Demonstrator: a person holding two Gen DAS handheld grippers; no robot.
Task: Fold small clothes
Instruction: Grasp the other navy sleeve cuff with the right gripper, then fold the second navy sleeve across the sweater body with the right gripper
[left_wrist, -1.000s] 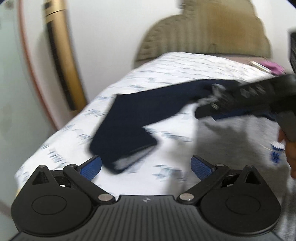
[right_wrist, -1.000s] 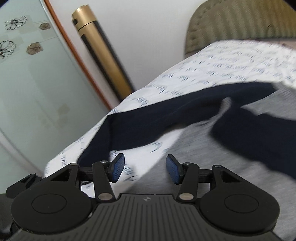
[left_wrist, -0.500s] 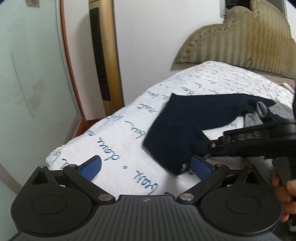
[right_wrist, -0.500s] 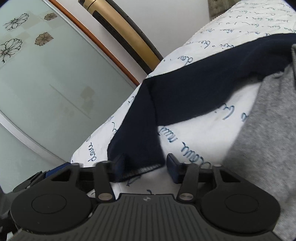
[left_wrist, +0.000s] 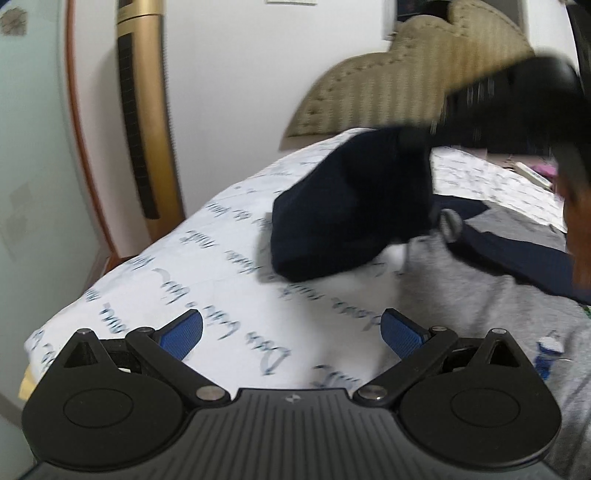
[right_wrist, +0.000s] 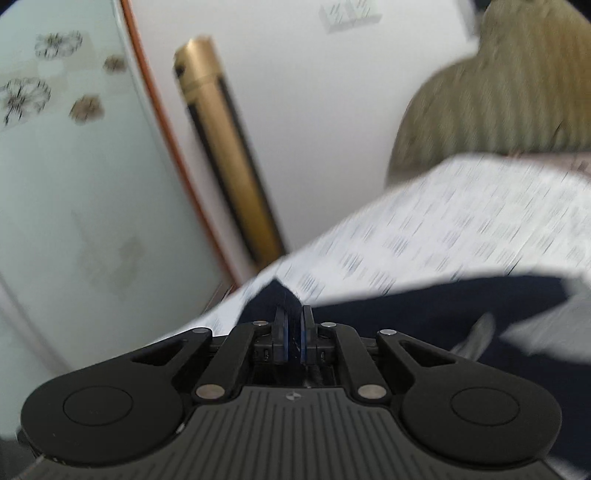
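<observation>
A small grey garment with navy sleeves (left_wrist: 480, 288) lies on the bed. My right gripper (right_wrist: 293, 334) is shut on the end of a navy sleeve (right_wrist: 284, 299) and holds it lifted. In the left wrist view the right gripper (left_wrist: 491, 103) carries that sleeve (left_wrist: 351, 221) above the bed, folded back over toward the grey body. My left gripper (left_wrist: 291, 334) is open and empty, low over the white sheet in front of the garment.
The bed has a white sheet with blue script (left_wrist: 192, 280) and a beige tufted headboard (left_wrist: 399, 81). A gold and black column (left_wrist: 144, 110) and a frosted glass panel (left_wrist: 29, 184) stand left of the bed. Small items (left_wrist: 535, 173) lie far right.
My right gripper closed on the navy sleeve end and lifted it up and toward the garment's body. My left gripper stayed open and shifted slightly.
</observation>
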